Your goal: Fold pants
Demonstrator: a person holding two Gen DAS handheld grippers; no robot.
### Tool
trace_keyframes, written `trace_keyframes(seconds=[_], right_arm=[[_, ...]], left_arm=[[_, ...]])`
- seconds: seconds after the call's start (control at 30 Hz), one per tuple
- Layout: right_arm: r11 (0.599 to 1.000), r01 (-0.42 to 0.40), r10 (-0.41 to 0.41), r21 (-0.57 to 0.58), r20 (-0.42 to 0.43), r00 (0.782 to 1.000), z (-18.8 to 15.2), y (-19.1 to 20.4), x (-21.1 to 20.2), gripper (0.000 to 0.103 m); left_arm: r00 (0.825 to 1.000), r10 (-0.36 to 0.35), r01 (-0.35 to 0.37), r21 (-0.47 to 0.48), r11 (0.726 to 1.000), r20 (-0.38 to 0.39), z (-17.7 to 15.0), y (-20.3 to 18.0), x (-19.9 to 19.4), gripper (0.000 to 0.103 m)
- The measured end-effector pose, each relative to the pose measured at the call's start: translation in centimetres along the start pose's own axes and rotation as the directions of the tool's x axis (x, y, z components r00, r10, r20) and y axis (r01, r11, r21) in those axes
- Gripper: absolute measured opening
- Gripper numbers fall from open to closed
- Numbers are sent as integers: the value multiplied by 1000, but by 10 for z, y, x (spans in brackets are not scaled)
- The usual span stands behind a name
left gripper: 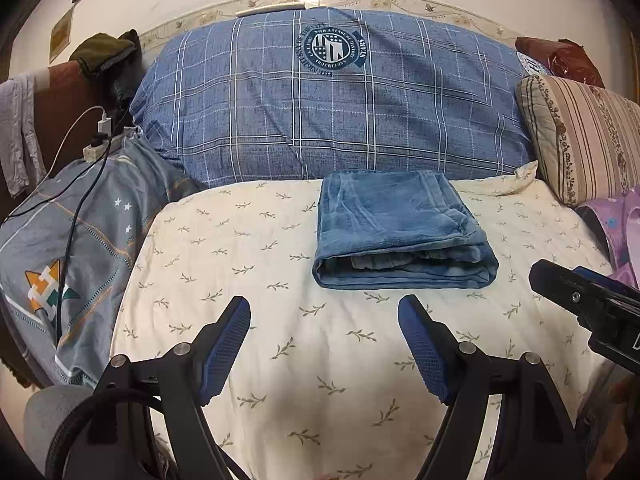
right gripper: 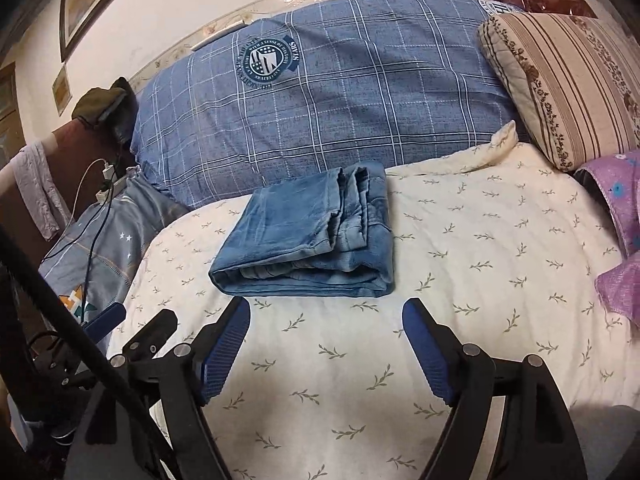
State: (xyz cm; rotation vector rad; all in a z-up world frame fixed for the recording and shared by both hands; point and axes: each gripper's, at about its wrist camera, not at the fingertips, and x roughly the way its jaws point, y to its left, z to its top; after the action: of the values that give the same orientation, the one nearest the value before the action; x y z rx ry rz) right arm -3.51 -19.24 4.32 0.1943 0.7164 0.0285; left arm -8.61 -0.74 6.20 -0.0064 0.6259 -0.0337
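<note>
Cream leaf-print bedspread [left gripper: 280, 360] carries the folded pants [left gripper: 404, 236], long axis running left-right, dead ahead of both tools. Left gripper [left gripper: 324, 320] and right gripper [right gripper: 326, 320] hover spread wide and empty; the right looks nearer the fold.

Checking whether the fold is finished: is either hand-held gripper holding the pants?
No. The left hand-held gripper and right hand-held gripper are open and empty, short of the folded pants on the bedsheet.
</note>
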Motion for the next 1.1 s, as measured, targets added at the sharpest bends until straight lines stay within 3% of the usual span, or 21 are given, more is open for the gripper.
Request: trace_keyframes(seconds=[1.1], right_arm=[[999,17,-17,-36,-4,1000,3,-4,1,80]], left_arm=[[1000,17,-17,1,1000,-4,-2,-7,3,77]])
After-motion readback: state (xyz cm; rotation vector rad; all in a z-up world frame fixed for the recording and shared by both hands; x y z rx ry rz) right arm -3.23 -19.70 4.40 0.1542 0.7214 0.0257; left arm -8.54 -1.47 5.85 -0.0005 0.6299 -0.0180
